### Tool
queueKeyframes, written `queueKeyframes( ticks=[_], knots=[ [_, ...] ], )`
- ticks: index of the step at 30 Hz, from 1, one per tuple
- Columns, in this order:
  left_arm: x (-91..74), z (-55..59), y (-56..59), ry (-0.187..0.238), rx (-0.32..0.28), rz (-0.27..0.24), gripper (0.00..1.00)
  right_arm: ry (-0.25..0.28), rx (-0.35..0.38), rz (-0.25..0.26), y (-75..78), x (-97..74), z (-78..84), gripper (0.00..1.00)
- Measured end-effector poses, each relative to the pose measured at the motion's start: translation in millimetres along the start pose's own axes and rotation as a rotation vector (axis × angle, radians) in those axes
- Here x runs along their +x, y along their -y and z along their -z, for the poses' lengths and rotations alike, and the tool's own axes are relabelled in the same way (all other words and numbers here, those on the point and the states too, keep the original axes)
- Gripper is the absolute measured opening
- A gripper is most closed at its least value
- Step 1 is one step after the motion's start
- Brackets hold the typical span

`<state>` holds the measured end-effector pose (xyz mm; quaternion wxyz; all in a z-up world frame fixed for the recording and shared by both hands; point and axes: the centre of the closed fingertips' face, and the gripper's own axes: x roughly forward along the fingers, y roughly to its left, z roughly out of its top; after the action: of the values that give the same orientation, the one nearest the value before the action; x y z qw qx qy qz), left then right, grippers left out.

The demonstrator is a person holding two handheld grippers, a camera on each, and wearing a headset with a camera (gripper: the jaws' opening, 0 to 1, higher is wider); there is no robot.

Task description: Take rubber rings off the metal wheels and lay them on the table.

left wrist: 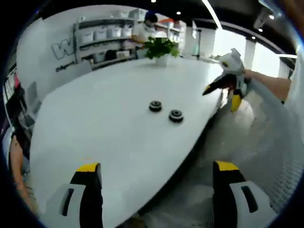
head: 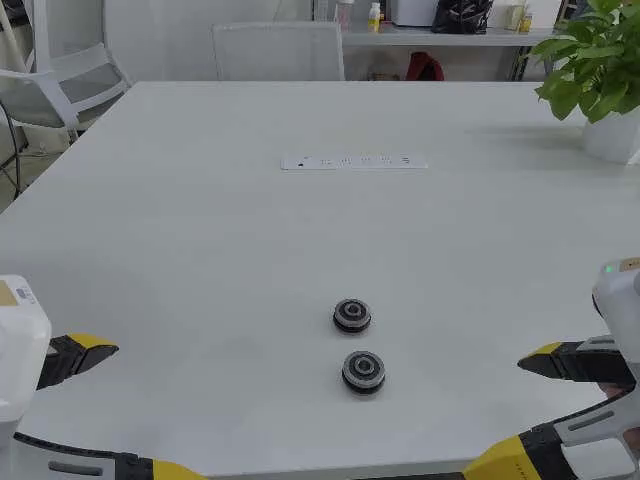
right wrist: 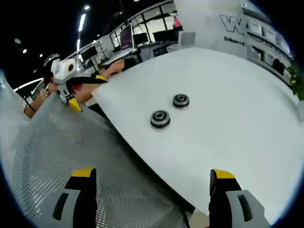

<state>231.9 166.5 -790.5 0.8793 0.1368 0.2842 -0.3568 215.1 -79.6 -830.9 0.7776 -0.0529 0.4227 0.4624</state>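
Note:
Two small metal wheels with black rubber rings lie flat on the white table, one wheel (head: 352, 316) farther and one wheel (head: 364, 372) nearer the front edge. They also appear as the far wheel (left wrist: 155, 106) and near wheel (left wrist: 176, 116), and as the near wheel (right wrist: 160, 118) and far wheel (right wrist: 181, 100). My left gripper (head: 80, 410) stands open at the lower left, well apart from the wheels. My right gripper (head: 530, 410) stands open at the lower right, also apart from them. Both grippers hold nothing, as the left gripper (left wrist: 156, 173) and right gripper (right wrist: 151, 180) show.
A white power strip (head: 354, 161) lies mid-table. A potted plant (head: 598, 70) stands at the far right corner. White mesh chairs (head: 70, 85) surround the table, and a mesh chair back (right wrist: 71, 156) lies under my right gripper. A person stands by shelves in the left gripper view.

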Motion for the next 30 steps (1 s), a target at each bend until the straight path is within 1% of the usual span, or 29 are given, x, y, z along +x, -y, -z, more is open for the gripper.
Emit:
queueKeyframes(
  ticks=[3,6,8,11,12,14,17,21,26,30],
  knots=[
    [0.4,-1.6,1.7,0.008,-0.005,0.008,0.99,0.009,0.006,-0.008,-2.4,0.8,-2.1,0.99],
    [0.2,-0.1,1.3,-0.003,-0.004,0.007,0.99,0.012,0.003,-0.014,-5.2,1.3,-3.3,0.99],
    [0.4,-1.1,2.1,0.002,-0.007,0.013,1.00,0.025,0.008,-0.025,-8.2,1.1,-5.8,0.99],
    [0.7,-4.7,6.1,0.026,-0.021,0.036,1.00,0.032,0.008,-0.022,-7.5,0.7,-6.8,0.99],
    [0.2,-7.2,7.2,0.047,-0.050,0.046,0.99,0.031,0.008,-0.021,-7.5,0.7,-6.7,0.99],
    [-0.8,-8.8,4.7,0.063,-0.072,0.042,1.00,0.027,0.002,-0.020,-7.6,0.7,-6.4,0.99],
    [-1.3,-11.0,2.7,0.078,-0.085,0.036,1.00,0.019,-0.008,-0.007,-5.1,0.1,-5.4,0.99],
    [-2.5,-19.1,5.4,0.128,-0.126,0.065,0.97,0.025,-0.005,-0.004,-3.0,-0.4,-6.7,0.99],
    [-4.0,-20.7,0.2,0.140,-0.137,0.038,0.97,0.011,-0.017,-0.007,-3.6,0.4,-5.2,0.99],
    [-4.7,-23.0,0.4,0.154,-0.147,0.037,0.97,0.009,-0.019,-0.005,-3.6,0.2,-4.8,0.99]
  ],
)
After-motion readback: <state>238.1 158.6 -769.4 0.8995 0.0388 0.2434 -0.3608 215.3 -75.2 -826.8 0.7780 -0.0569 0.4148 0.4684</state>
